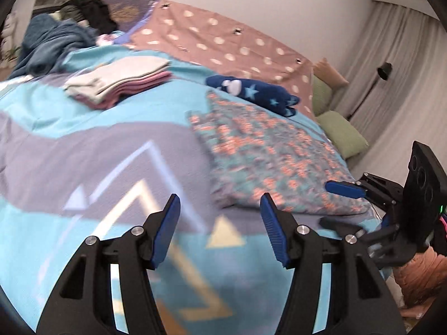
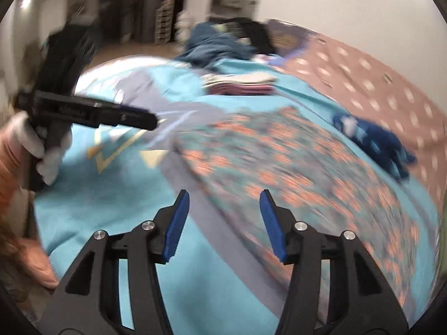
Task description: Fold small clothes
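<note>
Clearly both claws (image 1: 220, 203) (image 2: 225, 199) gape above bedspread (image 1: 83, 145).

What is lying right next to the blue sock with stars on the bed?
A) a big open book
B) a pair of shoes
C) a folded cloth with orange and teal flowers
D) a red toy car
C: the blue sock with stars lies at the far edge of the folded orange-and-teal floral cloth on the bed cover.
</note>
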